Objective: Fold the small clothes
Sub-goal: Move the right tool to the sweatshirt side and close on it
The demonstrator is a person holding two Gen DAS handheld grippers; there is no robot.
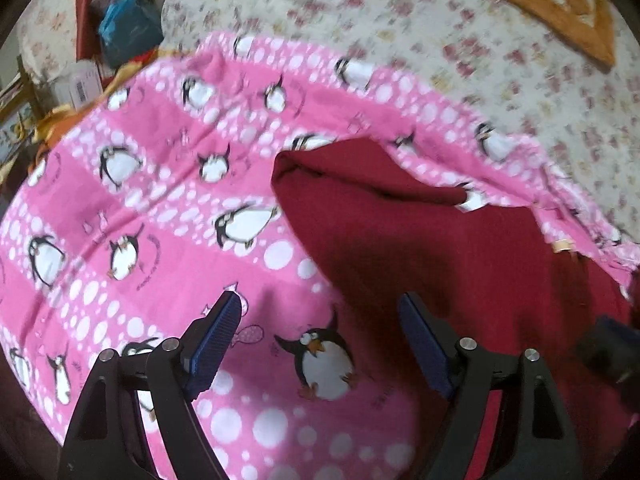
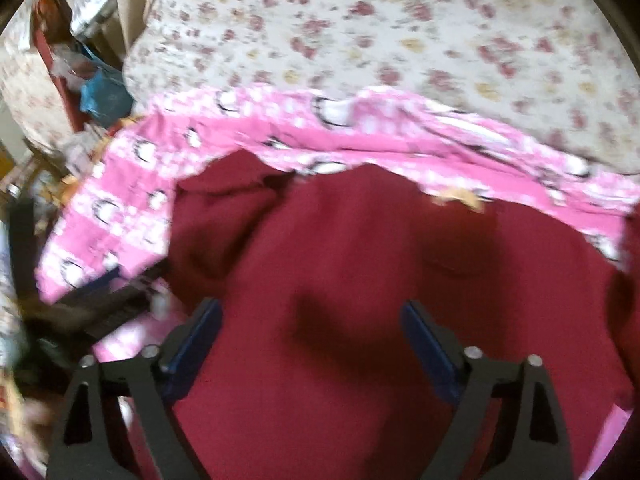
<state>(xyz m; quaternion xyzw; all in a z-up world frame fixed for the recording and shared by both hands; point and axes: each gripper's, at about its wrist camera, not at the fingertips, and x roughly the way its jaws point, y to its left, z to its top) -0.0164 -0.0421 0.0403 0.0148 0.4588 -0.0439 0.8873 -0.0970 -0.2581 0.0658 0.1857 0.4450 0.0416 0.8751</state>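
A dark red garment [image 1: 420, 240] lies spread on a pink penguin-print blanket [image 1: 140, 200] on the bed. A small white tag [image 1: 474, 201] shows near its far edge. My left gripper [image 1: 320, 308] is open and empty, above the garment's left edge where red meets pink. In the right wrist view the red garment [image 2: 360, 280] fills the middle, with the pink blanket [image 2: 360, 132] beyond and left of it. My right gripper [image 2: 312, 312] is open and empty, just above the garment. The other gripper's dark body [image 2: 100, 308] shows at the left.
The floral bedsheet [image 1: 440, 40] stretches beyond the blanket. An orange patterned cloth [image 1: 560, 4] lies at the far right. Beside the bed at the far left stand a red frame with bags, a blue bag [image 1: 128, 24] and clutter.
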